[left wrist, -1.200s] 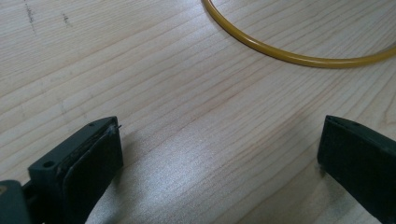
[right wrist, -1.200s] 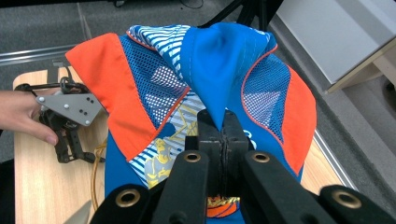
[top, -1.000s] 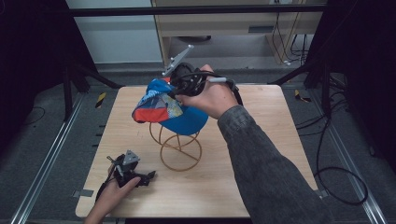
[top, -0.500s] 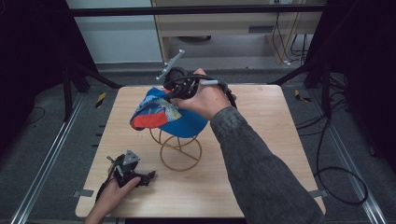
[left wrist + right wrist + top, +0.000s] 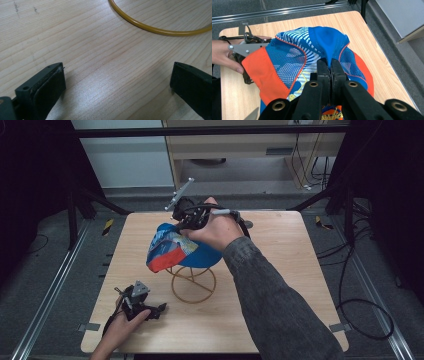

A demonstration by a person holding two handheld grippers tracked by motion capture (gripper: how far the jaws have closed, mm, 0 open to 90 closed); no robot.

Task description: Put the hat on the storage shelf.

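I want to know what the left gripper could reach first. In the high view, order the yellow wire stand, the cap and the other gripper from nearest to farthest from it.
From the left gripper, at the table's near left corner:
1. Yellow wire stand, just to its right, mid-table.
2. Cap, above the stand, farther back.
3. Right gripper, pinching the cap's far side, farthest.
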